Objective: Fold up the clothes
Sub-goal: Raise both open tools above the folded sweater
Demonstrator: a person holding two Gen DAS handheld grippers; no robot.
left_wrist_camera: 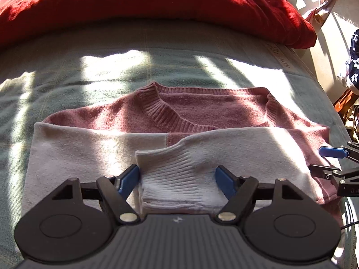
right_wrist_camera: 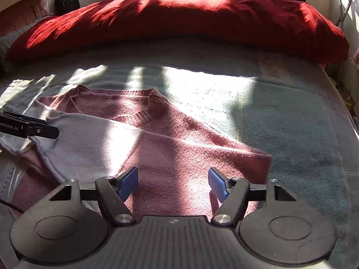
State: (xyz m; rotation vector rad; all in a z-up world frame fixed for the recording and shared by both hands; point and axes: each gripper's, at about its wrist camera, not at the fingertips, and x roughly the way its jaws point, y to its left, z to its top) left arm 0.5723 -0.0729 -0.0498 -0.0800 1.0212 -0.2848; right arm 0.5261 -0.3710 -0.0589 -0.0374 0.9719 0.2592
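Open right hand-held gripper (right_wrist_camera: 172,182) above pink sweater (right_wrist_camera: 179,143)

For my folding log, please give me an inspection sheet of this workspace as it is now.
Surface: bed with grey-green blanket, patchy sunlight.
Job's things: pink and white sweater lying flat, both sleeves folded across the body; ribbed white cuff uppermost.
Clutter: white cloth on the blanket beside the sweater.
Grippers: left tongs open around the cuff; right tongs open over the pink body.
Cables: thin black cable at the left edge of the right wrist view.
Surroundings: red duvet, black backpack, drying rack.
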